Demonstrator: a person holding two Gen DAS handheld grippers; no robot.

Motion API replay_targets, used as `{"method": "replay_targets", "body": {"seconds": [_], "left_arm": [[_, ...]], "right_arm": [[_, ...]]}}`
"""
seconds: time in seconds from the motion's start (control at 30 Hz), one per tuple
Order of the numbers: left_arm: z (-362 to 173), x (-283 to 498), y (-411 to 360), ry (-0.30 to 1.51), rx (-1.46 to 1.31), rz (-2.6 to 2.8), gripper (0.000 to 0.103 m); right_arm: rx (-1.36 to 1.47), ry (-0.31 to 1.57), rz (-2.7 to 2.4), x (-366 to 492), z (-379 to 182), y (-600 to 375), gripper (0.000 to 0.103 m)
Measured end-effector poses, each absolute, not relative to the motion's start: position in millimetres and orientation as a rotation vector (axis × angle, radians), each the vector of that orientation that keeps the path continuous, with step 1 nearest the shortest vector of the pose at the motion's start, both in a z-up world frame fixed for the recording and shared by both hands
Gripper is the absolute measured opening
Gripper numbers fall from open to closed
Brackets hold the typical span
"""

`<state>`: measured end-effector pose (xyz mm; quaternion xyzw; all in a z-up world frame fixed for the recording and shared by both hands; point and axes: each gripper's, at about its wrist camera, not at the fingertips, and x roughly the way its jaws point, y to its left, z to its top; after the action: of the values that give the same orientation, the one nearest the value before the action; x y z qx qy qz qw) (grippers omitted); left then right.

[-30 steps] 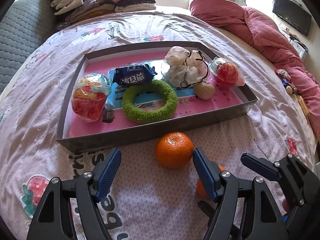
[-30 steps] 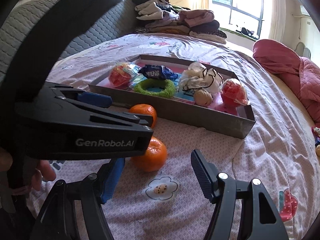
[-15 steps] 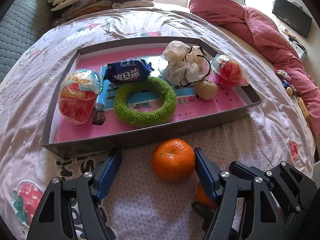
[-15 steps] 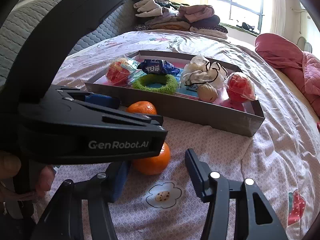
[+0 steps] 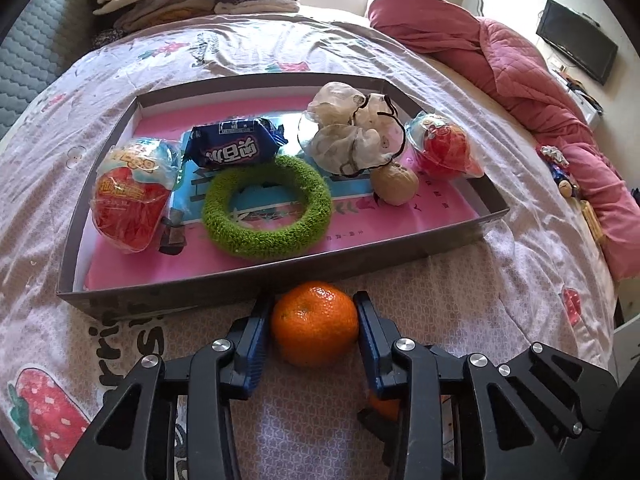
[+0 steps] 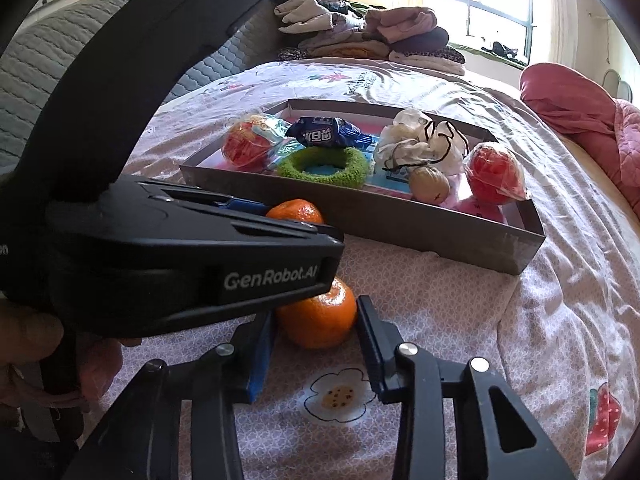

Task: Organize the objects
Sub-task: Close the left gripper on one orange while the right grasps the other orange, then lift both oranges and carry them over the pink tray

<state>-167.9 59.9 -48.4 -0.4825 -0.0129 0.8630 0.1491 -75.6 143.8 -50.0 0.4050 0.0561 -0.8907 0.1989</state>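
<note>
Bedsheet [image 5: 460, 292]: printed cloth, matt, wrinkled. Tray [image 5: 360, 256]: grey card walls, matt; pink paper liner. Green ring [image 5: 267, 208]: fuzzy, rough pile. Blue snack packet [image 5: 234, 148]: glossy plastic film. Near tangerine [image 5: 315, 323]: pitted peel, slight sheen. Gripper pads [image 5: 256, 340]: blue ribbed; black matt plastic frames, bright metal screws.

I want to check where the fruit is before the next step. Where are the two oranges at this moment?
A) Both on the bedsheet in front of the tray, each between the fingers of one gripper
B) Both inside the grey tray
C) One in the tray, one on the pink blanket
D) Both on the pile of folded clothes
A: one orange sits in the left gripper and the other orange in the right gripper, both on the bedsheet before the tray.
</note>
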Motion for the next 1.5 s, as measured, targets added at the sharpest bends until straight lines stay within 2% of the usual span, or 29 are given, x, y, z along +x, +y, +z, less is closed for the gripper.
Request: {"method": "replay_targets", "body": {"seconds": [0.83,1.5], "left_arm": [[-38,-150,55,-0.012,-1.362,2.518,0.04],[30,-118,29,-0.022,-1.212,2.635,0.04]], "right_arm": [[1.153,0.117,-2.502,-75,-46,160,0.039],[0.963,0.053,-2.622,-65,1,187,0.039]]}}
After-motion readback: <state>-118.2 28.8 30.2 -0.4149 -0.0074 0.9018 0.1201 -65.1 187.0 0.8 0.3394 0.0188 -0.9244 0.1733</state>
